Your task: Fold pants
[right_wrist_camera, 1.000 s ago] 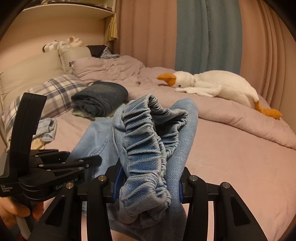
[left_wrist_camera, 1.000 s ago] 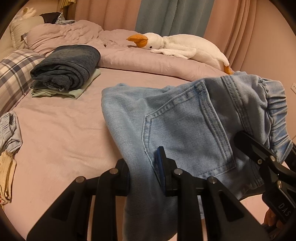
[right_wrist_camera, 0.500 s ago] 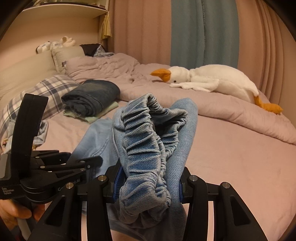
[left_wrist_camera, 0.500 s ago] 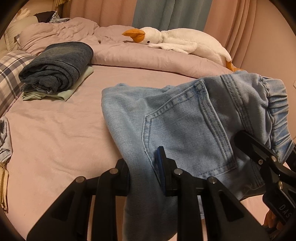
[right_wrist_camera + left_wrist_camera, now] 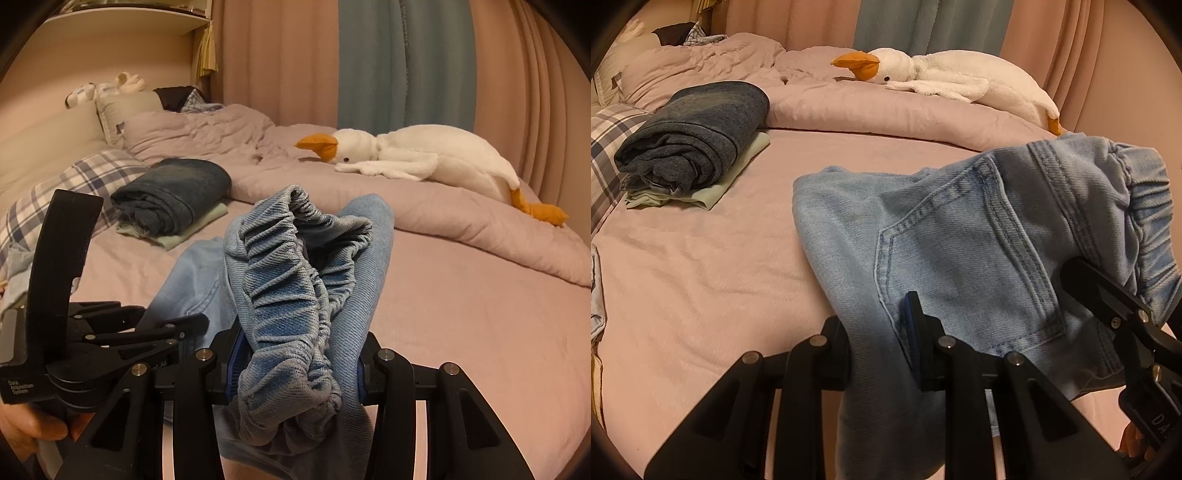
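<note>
Loosely bunched light-blue pants (image 5: 960, 240)

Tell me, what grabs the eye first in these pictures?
Light blue jeans fill the foreground, pinched by both tools: the left gripper near the back pocket, the right gripper on the bunched elastic waistband. Behind, a white goose plush sprawls across the pink bed.
</note>
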### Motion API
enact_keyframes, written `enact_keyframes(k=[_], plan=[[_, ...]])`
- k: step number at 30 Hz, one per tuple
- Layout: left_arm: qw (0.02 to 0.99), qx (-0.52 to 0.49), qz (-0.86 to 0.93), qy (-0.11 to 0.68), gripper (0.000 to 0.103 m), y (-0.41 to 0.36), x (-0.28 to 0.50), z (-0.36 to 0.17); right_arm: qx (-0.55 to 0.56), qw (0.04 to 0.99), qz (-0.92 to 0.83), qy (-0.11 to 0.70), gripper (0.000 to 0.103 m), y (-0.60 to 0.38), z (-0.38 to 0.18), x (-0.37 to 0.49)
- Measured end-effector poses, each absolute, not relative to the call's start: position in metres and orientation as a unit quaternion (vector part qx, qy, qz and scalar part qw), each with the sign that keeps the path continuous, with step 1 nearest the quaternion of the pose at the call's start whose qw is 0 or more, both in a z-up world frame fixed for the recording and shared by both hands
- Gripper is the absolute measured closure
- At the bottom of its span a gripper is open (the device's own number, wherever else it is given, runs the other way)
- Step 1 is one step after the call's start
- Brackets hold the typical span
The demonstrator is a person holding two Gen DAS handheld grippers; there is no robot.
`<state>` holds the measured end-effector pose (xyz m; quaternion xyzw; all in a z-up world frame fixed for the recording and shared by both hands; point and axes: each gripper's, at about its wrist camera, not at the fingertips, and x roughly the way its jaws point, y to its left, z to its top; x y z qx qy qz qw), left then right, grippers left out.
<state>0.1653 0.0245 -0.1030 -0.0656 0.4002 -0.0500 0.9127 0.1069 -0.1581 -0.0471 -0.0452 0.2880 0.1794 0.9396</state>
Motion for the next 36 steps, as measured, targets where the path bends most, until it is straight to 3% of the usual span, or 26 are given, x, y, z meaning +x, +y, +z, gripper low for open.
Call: enact_keyframes(k=[25,36], plan=[[0.901,-0.048,-0.046,0.429,0.081,0.021,0.2,-0.129,-0.029,0.929,0.176,0.325,0.056,-0.155,-0.068,0.141],[0.896,-0.054,-0.054,0.438,0.071,0.029,0.202,-0.136,0.063,0.901,0.176,0.39,0.053,-0.185,-0.091,0.169]])
